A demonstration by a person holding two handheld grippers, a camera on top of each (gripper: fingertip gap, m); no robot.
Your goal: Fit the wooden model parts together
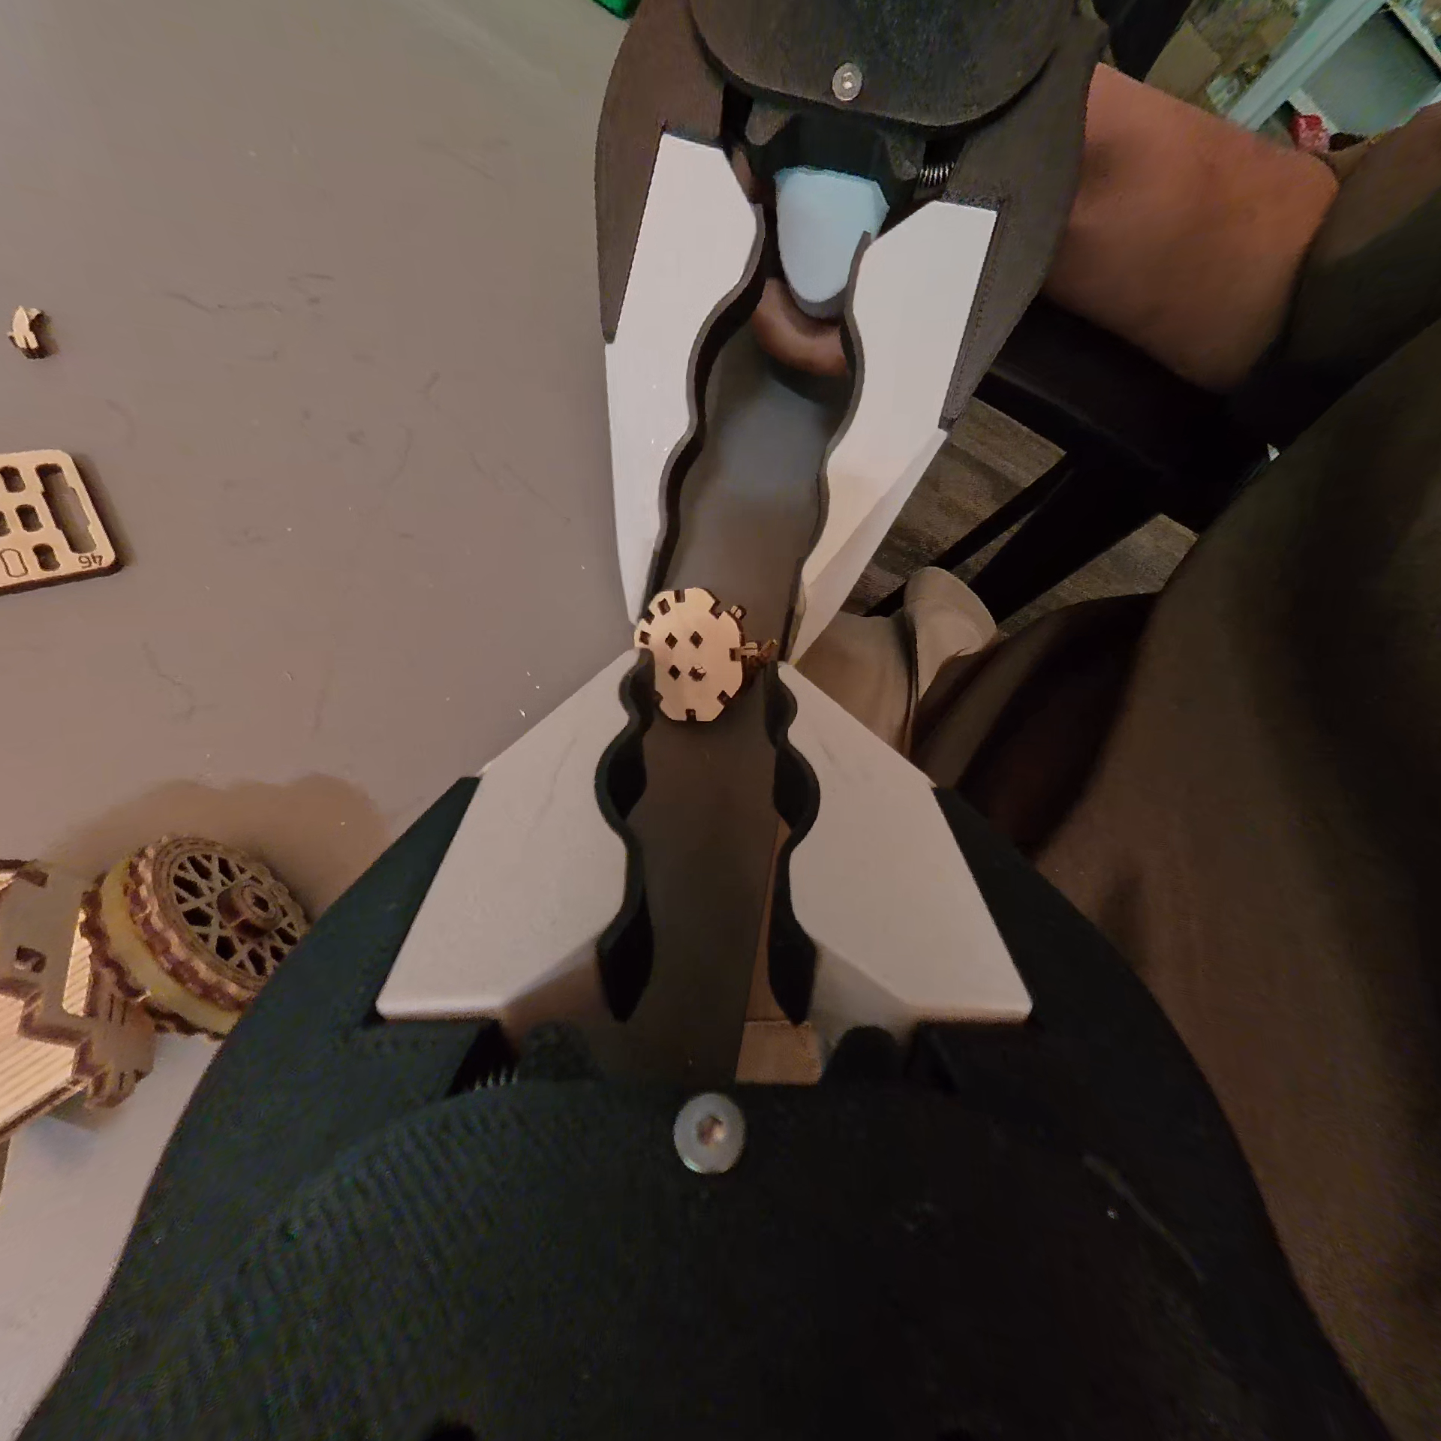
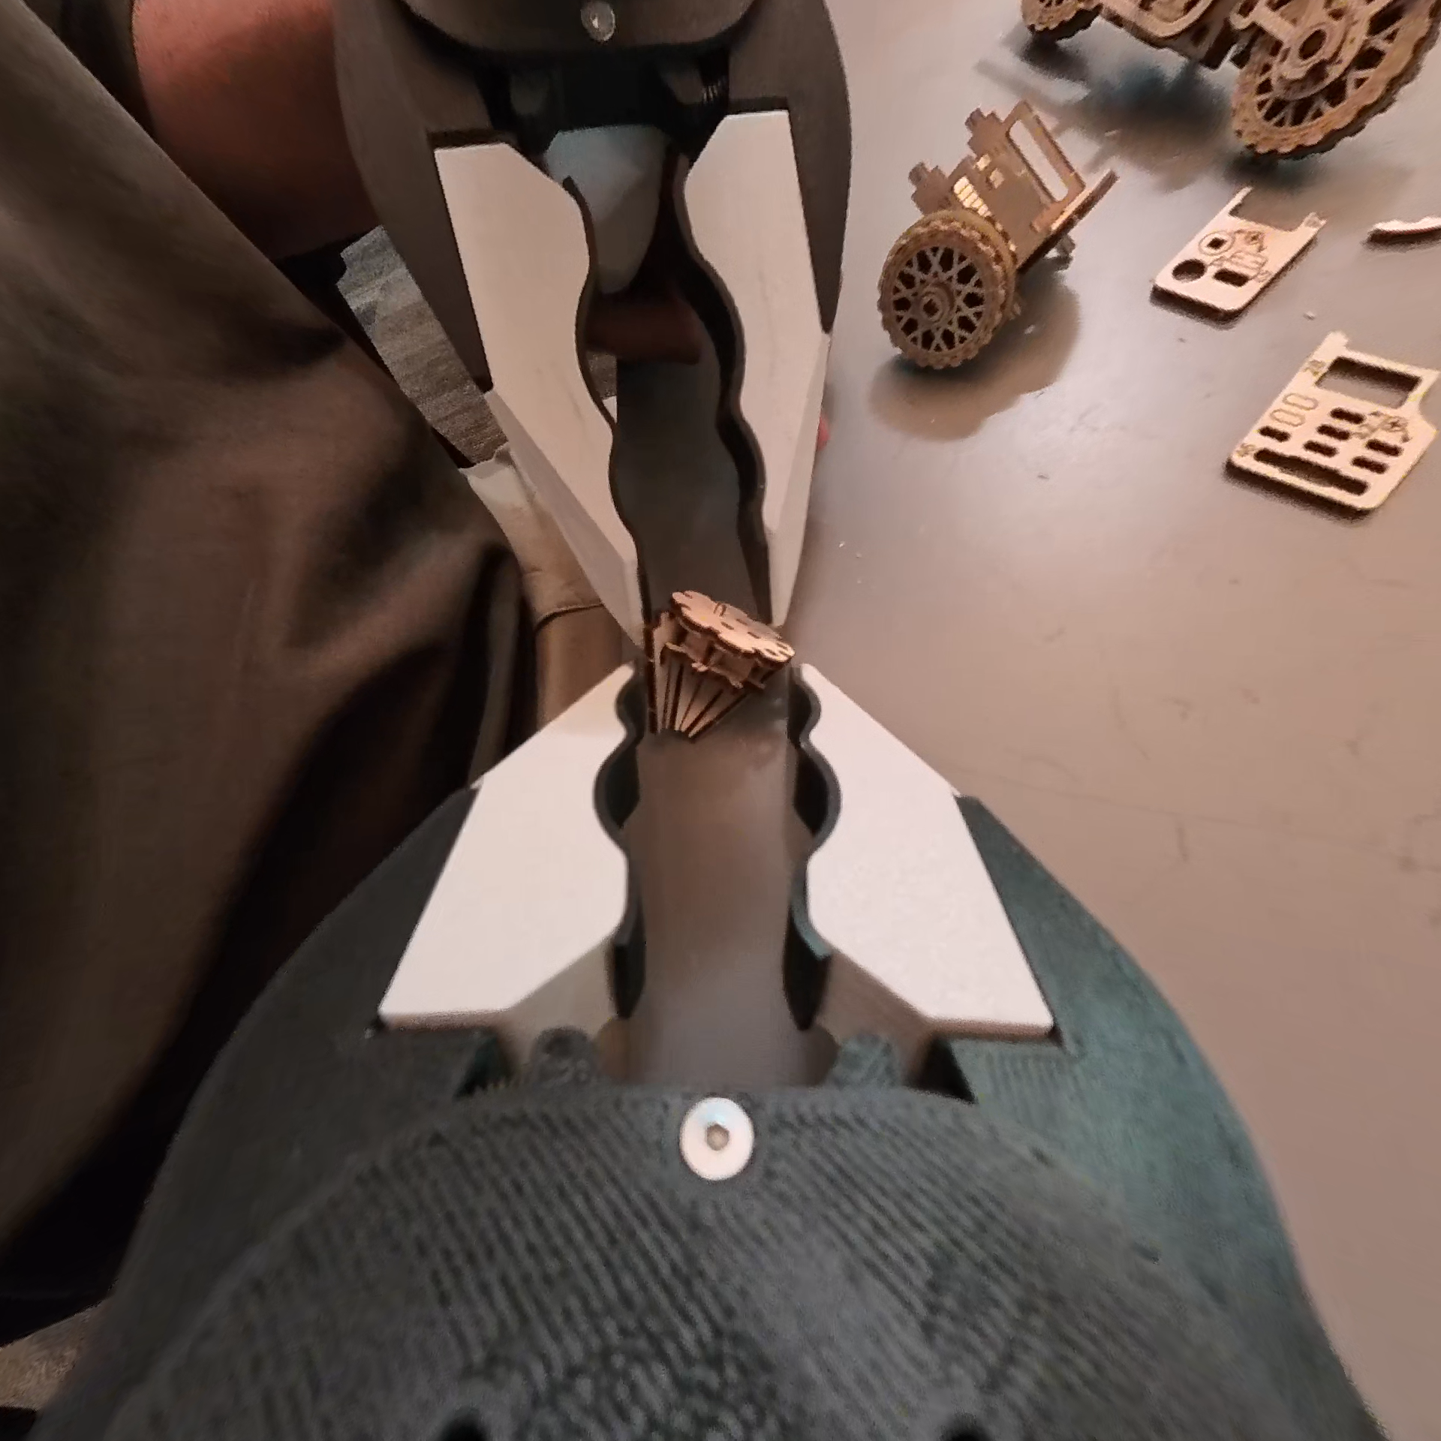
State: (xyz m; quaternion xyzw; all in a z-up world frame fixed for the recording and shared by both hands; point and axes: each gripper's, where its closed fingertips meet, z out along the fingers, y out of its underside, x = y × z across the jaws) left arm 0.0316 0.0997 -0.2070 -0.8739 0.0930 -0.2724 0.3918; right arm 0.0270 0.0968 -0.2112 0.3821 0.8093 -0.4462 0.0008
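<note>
A small round wooden gear part (image 1: 690, 663), a notched disc with slats behind it (image 2: 713, 663), is held in the air between both grippers, which meet tip to tip. My left gripper (image 1: 706, 678) comes from the bottom of the left wrist view and is closed on it. My right gripper (image 2: 713, 690) is closed on the same part from the opposite side. Each gripper also shows at the top of the other's view: the right (image 1: 721, 612), the left (image 2: 706, 612). The part hangs over the grey table's (image 1: 312, 312) edge.
A wooden wheeled sub-assembly (image 2: 959, 288) stands on the table (image 2: 1092, 702), also in the left wrist view (image 1: 195, 936). Flat cut-out wooden sheets (image 2: 1333, 425) (image 1: 47, 522) lie near it. A larger wheeled model (image 2: 1286, 70) sits farther back. The person's dark clothing (image 1: 1248, 780) is close beside the grippers. Only a small space, under 4 cm, lies between the two pairs of fingers. The larger wheeled model (image 2: 1286, 70) is about 15 cm from both grippers' fingertips.
</note>
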